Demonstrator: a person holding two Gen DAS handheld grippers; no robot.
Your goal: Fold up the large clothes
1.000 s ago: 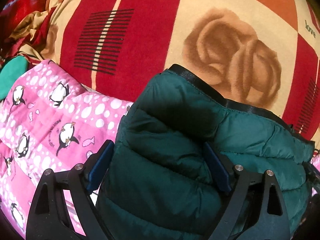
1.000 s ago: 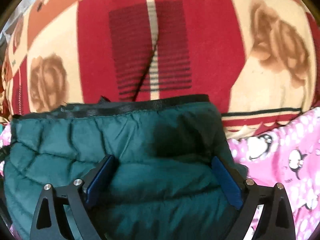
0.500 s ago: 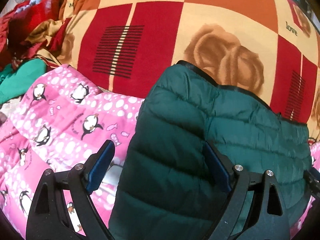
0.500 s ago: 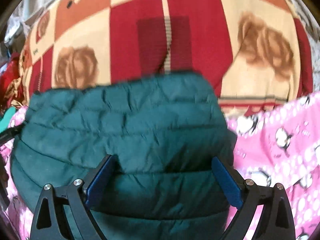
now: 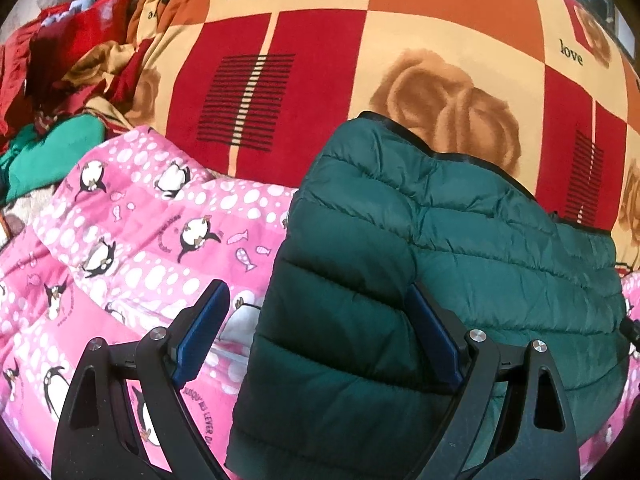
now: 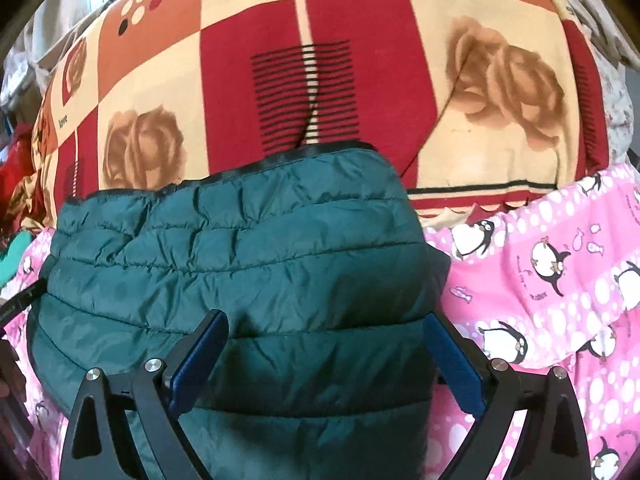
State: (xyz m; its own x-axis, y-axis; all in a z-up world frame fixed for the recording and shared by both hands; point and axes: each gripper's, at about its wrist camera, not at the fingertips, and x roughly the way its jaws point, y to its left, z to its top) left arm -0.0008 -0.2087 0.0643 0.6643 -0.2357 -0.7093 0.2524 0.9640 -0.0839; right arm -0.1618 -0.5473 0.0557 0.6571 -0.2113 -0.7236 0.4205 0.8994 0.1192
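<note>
I drew both open claws, left (image 5: 318,338) and right (image 6: 326,358), back from the folded green jacket (image 5: 460,248); fold apparently finished.

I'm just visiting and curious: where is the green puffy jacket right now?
The jacket lies folded on the pink penguin quilt, its black-trimmed edge against the red-and-cream blanket. It fills the lower middle of both views.
</note>
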